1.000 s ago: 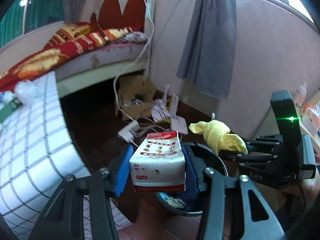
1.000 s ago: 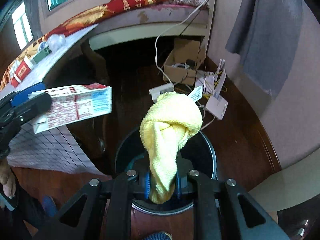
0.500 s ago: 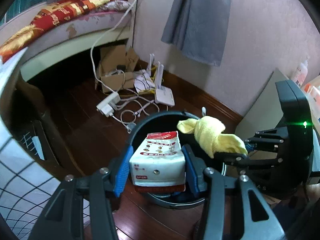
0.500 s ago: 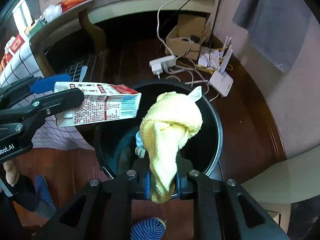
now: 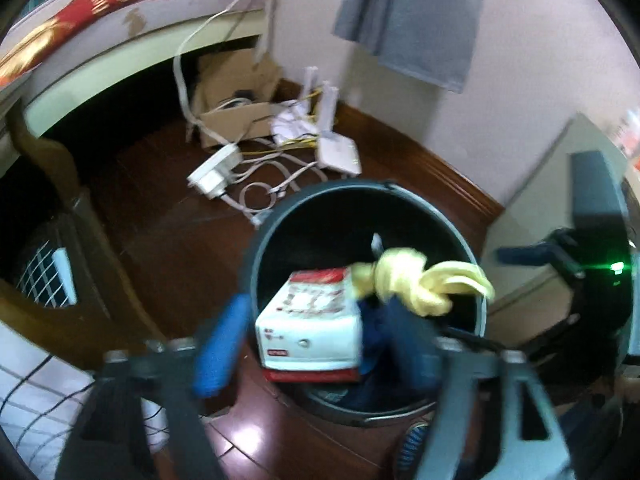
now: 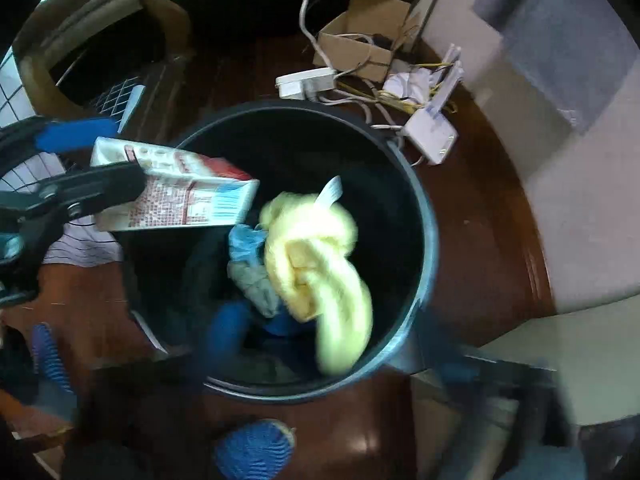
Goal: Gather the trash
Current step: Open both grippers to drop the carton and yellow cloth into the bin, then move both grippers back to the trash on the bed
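A dark round bin (image 5: 474, 280) stands on the wooden floor under both grippers. My left gripper (image 5: 312, 344) hangs over its near rim with jaws opening. A white and red carton (image 5: 310, 320) lies loose between its blue pads (image 5: 218, 344), nose tipped into the bin. In the right wrist view the carton (image 6: 180, 196) juts in from the left over the bin's rim (image 6: 424, 208). My right gripper (image 6: 332, 344) is blurred, its jaws opening wide. A knotted yellow cloth (image 6: 316, 264) is free of them, inside the bin's mouth above blue trash.
Behind the bin lie a white power strip (image 5: 214, 174), tangled cables, a router (image 5: 338, 152) and a cardboard box (image 5: 236, 96). A carved wooden leg (image 5: 52, 168) and checked cloth stand on the left. A blue slipper (image 6: 256, 452) is by the bin's near side.
Both grippers came down over the bin and tilted further downward. Both pairs of jaws spread apart. The yellow cloth left the right jaws; the carton is no longer pinched.
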Demonstrator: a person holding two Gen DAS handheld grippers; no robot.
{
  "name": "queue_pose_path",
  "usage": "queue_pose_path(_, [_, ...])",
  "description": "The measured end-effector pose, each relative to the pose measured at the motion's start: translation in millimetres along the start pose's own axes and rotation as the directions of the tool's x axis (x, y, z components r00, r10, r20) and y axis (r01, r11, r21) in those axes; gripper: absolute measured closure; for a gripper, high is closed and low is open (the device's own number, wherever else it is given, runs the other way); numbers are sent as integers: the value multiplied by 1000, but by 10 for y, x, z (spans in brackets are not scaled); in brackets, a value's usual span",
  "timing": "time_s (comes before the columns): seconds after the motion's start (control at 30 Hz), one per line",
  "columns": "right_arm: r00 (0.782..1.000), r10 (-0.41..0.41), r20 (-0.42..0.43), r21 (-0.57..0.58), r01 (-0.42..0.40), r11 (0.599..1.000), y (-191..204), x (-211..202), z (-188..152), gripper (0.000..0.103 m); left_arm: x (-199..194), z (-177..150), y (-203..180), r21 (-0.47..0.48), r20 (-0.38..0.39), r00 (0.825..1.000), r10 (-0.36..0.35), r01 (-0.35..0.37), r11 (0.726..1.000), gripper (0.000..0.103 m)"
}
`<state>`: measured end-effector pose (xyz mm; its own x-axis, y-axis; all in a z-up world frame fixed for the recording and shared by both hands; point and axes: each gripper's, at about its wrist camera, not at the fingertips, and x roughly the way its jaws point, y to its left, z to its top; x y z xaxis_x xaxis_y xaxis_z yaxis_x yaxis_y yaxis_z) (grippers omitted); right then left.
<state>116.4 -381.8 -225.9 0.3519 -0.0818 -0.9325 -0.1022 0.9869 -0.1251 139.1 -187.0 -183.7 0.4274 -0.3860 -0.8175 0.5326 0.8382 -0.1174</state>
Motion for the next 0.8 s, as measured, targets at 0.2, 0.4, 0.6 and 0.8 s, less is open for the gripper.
queue_pose_path(0.2, [1000,-26,16,132,24,991,-335,-47,3,0,-90,-52,45,-16,22,995,97,-97,995,3])
queue_pose_path(0.4, [993,-55,106,172,36,985,-312,-351,71,0,-338,16,95,-61,77,985,151,-147,987,0])
queue_pose_path(0.6, [985,-62,162,146,38,989,-140,-661,144,0,-617,28,99,-66,127,978,164,-157,985,0])
queue_pose_path(0.8, [974,-71,216,106,49,993,54,-1003,184,0,-1019,9,116,-85,185,964,189,-176,981,0])
